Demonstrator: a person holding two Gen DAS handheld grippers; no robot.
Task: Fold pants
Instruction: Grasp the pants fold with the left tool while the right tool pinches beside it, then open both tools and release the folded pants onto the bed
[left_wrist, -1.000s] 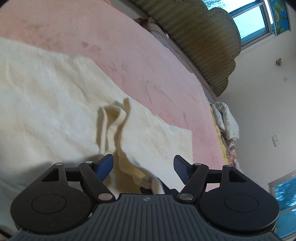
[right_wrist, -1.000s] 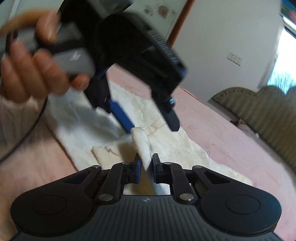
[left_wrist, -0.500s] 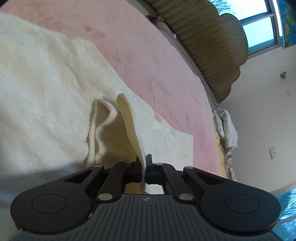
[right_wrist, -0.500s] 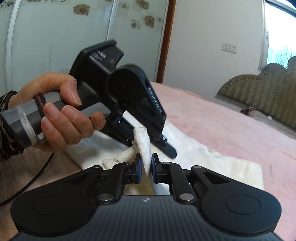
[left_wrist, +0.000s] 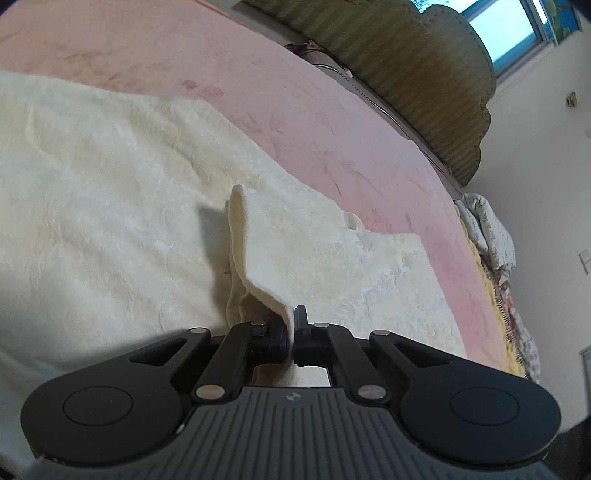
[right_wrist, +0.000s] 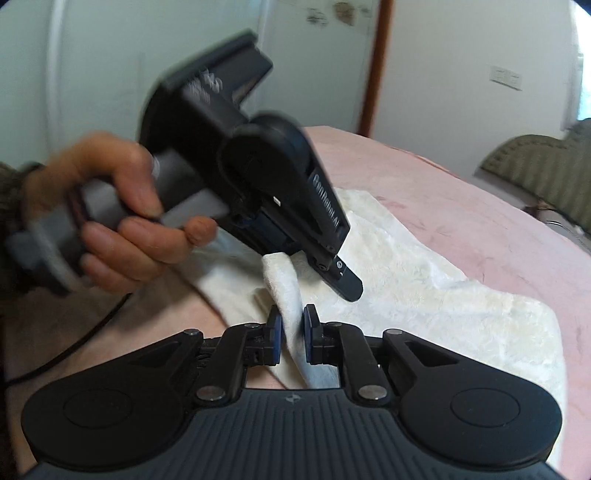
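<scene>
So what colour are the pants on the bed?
The pants are creamy white, lying on a pink bed cover. The left wrist view shows them best.

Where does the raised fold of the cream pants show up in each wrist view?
Left wrist: raised fold centre, pinched in the left gripper.
Right wrist: raised fold lower centre, between the right gripper jaws, under the left gripper.
Shared landmark: green headboard.
</scene>
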